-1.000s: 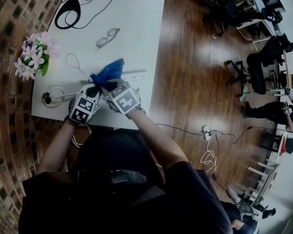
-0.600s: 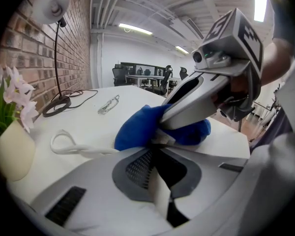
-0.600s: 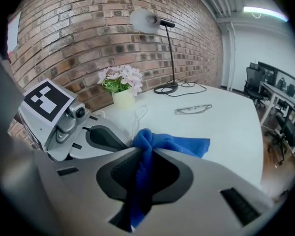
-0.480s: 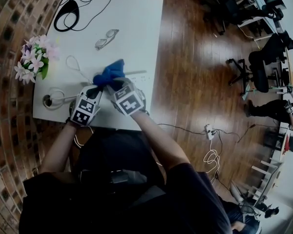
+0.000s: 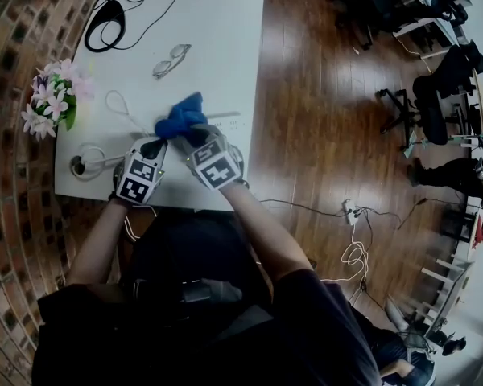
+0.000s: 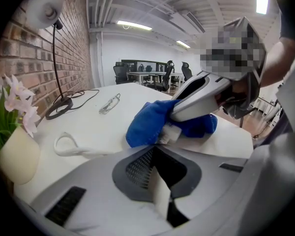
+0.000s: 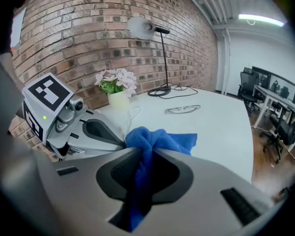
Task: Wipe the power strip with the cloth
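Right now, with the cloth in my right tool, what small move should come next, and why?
Probably drag the right tool along the strip toward its bare end, rightward in the head view. The tool is shut on the cloth, which is bunched over the strip's left part, while the rest lies uncovered.

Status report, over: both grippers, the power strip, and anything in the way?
Left gripper shut on white cord. Right gripper shut on blue cloth, cloth over power strip. Glasses and flowers stand apart, path free.
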{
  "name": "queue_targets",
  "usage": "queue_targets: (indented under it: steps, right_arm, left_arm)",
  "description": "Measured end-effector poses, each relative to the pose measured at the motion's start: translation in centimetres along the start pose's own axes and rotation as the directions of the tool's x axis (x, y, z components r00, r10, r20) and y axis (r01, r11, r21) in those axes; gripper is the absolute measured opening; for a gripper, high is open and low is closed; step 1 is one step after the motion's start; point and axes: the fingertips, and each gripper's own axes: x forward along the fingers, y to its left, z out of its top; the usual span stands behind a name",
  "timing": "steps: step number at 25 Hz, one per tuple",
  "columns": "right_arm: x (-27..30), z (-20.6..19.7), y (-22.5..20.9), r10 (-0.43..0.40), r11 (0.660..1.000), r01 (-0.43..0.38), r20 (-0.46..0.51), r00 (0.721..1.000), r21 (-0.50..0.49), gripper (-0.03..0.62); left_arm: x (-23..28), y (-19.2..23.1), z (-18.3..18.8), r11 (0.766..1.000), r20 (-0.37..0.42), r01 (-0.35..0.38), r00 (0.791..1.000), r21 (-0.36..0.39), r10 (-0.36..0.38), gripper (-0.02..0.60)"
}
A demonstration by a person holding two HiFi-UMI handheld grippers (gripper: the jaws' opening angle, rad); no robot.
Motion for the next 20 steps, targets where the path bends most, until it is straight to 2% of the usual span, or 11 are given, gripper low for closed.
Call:
queue_targets:
  steps: [11, 20]
  right_arm:
    - [-2.7, -1.9, -3.4, -0.036, 0.996, 0.033, 0.036, 0.999, 0.081, 0.048]
    - [-4.9, -3.4, -6.5, -0.05, 0.994, 0.043, 0.066, 0.997, 0.101, 0.048]
  left_arm:
    - [0.1, 0.0, 0.0, 0.999, -0.038, -0.036, 0.999, -0.016, 0.035, 0.0]
    - [0.1, 0.1, 0.0, 0.996, -0.091, -0.081, 0.993, -0.042, 0.077, 0.0]
